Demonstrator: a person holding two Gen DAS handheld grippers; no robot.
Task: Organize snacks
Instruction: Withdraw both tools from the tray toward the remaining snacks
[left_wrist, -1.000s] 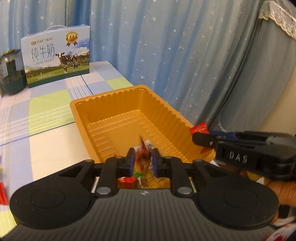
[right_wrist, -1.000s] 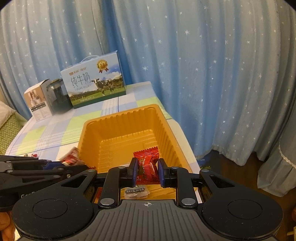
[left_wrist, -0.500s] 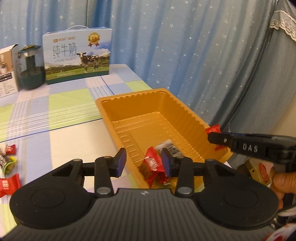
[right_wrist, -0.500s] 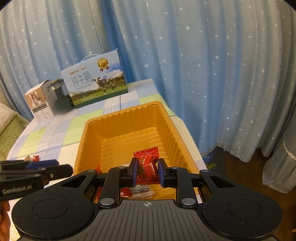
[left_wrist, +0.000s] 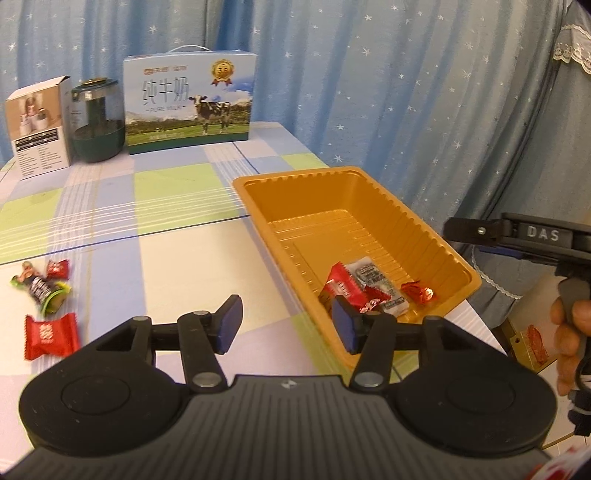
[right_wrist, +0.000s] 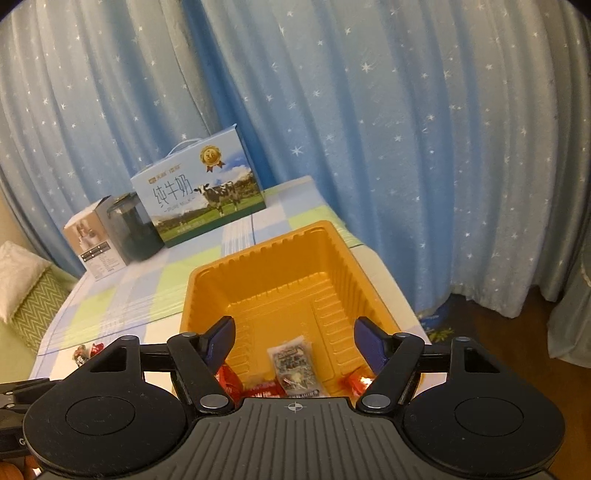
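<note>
The orange tray (left_wrist: 295, 177) sits at the table's right edge with a red packet (left_wrist: 343, 284), a silver packet (left_wrist: 373, 280) and a small red candy (left_wrist: 417, 293) at its near end. My left gripper (left_wrist: 286, 325) hovers over the tray's near left rim, jaws opening, nothing between them. Three loose candies lie on the cloth to its left, the nearest a red one (left_wrist: 51, 334). My right gripper (right_wrist: 295, 341) hangs above the near end of the tray (right_wrist: 258, 254), jaws opening and empty, with the silver packet (right_wrist: 293, 365) and red packets (right_wrist: 264, 389) below it.
A milk carton box (left_wrist: 188, 103), a green jar (left_wrist: 96, 125) and a small white box (left_wrist: 37, 125) stand at the back of the checked tablecloth. Blue star curtains hang behind and to the right. A hand (left_wrist: 569, 332) holds the right gripper's handle beyond the table edge.
The right gripper opened wide and let go of its red packet, which now lies in the tray. The left gripper's jaws widened and it drifted left, leaving its candy in the tray.
</note>
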